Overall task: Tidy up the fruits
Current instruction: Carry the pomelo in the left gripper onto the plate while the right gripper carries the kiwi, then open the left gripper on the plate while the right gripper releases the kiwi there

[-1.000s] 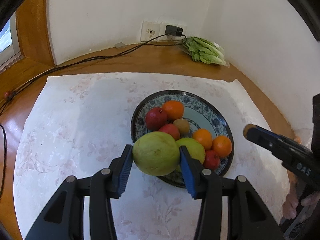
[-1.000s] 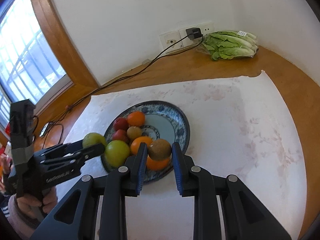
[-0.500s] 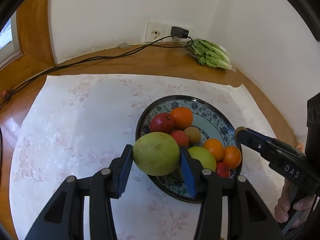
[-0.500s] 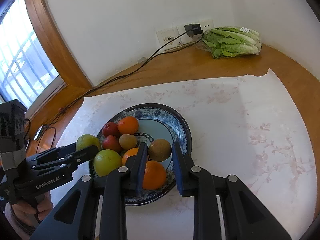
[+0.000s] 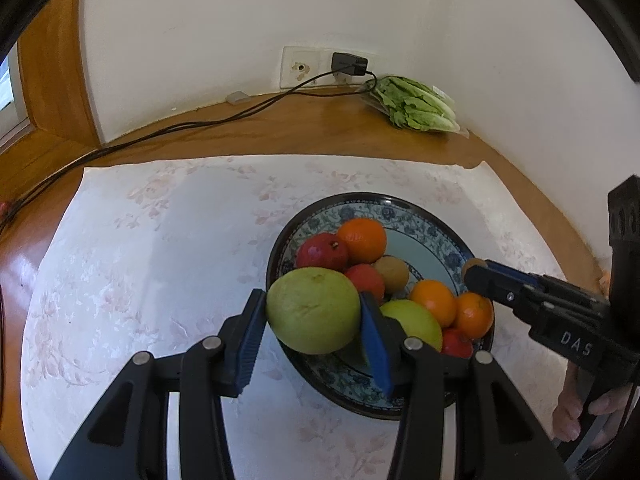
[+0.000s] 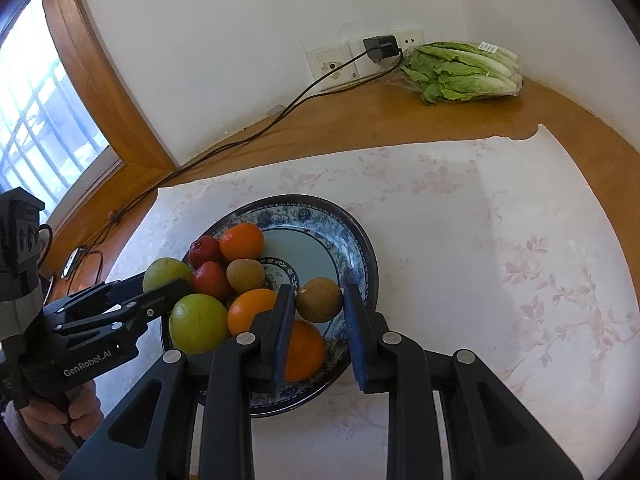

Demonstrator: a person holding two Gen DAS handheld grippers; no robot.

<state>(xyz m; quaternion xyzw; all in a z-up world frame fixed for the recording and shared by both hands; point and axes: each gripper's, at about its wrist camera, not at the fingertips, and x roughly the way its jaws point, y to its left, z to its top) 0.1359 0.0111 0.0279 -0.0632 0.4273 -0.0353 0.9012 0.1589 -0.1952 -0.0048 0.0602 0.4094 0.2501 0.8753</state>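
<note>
Wooden tabletop point(image 6: 360, 120), covered mostly by pale floral cloth point(image 6: 500, 220). On the cloth, blue patterned plate point(image 6: 362, 248). On bare wood by the wall: bagged lettuce point(image 6: 464, 70), black cable point(image 6: 240, 140).

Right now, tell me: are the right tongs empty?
No. The right tongs are shut on a brown kiwi above the plate.

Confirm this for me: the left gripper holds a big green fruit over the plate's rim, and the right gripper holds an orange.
Not quite. The right gripper is shut on a brown kiwi, not an orange; the right wrist view shows it between the jaws. The rest stands: the left gripper holds the big green fruit over the plate's rim.
</note>
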